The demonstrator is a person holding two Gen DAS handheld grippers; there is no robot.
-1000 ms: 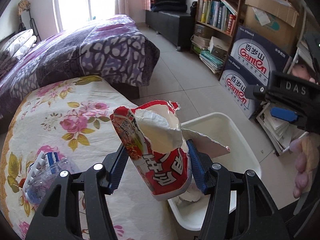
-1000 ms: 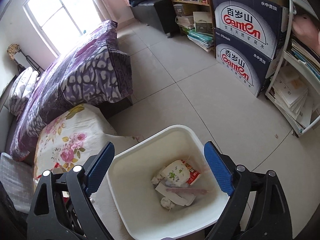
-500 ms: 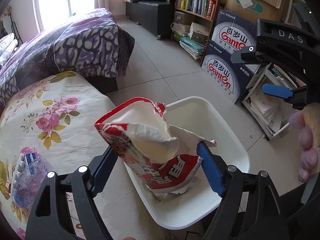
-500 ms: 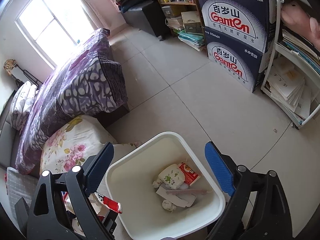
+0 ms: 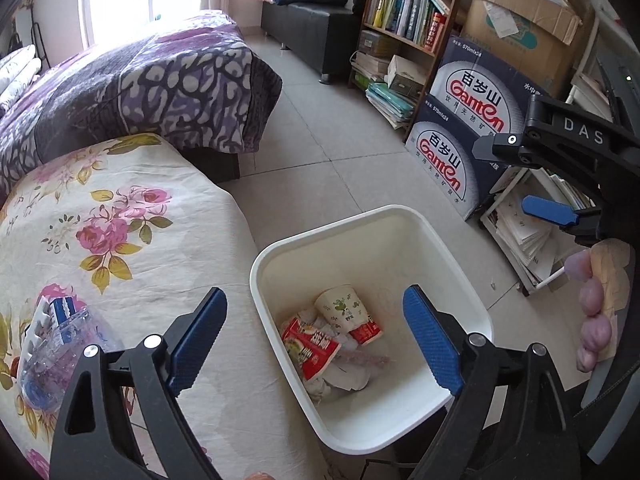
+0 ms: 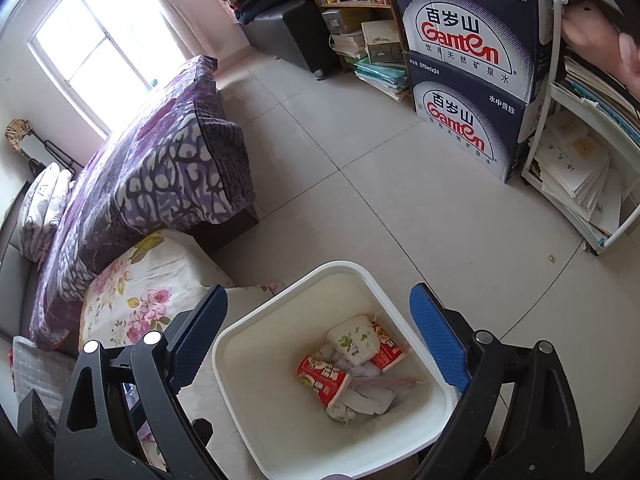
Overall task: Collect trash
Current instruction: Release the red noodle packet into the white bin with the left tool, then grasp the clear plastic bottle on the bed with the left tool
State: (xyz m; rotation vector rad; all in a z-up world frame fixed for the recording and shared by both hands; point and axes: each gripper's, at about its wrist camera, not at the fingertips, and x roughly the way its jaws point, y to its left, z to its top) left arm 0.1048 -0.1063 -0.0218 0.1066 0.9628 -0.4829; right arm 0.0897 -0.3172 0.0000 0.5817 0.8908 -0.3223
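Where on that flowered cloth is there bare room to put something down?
The flowered cloth lies bare across its middle, between the purple bedspread and the white bin. Its near left corner is taken by a crushed plastic bottle. The tiled floor beyond the bin is bare too; by the water cartons and bookshelf it gets crowded.

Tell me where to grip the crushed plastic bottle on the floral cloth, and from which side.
Grip the bottle across its crumpled clear body, just below the blue-and-white label, probably coming down from above with the left gripper, whose jaws are opening with nothing between them. It lies on its side on the cloth, so a low approach would likely drag the fabric. The body should yield and seat between the pads.
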